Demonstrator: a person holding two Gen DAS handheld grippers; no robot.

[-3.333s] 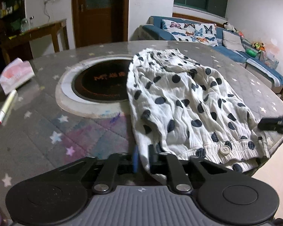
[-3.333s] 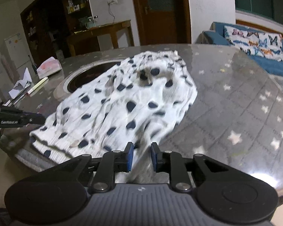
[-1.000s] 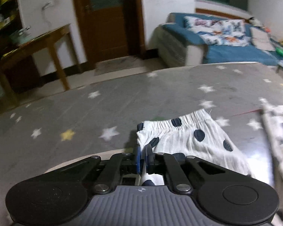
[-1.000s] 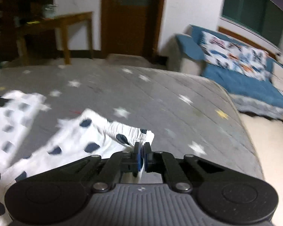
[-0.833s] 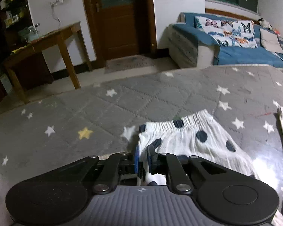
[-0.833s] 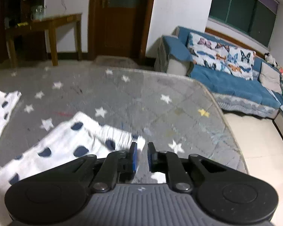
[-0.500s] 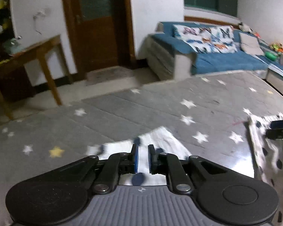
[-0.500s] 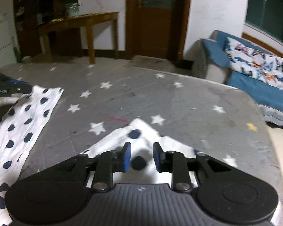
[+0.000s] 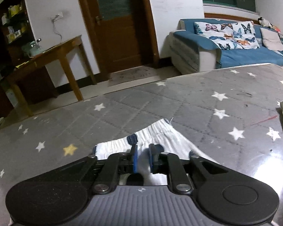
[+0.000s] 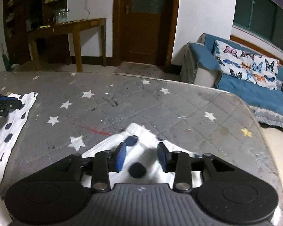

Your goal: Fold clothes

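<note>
Below both grippers lay the polka-dot garment [image 9: 160, 137], a white cloth with dark spots spread on the grey star-patterned table [image 9: 179, 101], its two gathered ends reaching toward the table's far edge. Directly under the left gripper [image 9: 142, 158] sat one end, its elastic hem just ahead of the fingertips; the blue pads stood a little apart and were opening, with white cloth showing in the gap, though whether they pressed on it could not be told. Under the right gripper [image 10: 142, 155] lay the other end [image 10: 139, 137], pointing toward the table's far right corner; those jaws were plainly parted and widening, the cloth resting loose between them and clear of both pads. From the right wrist view, the left gripper [image 10: 3, 103] hovered over the first end [image 10: 11, 120] near the table's left edge, well apart from the right one
</note>
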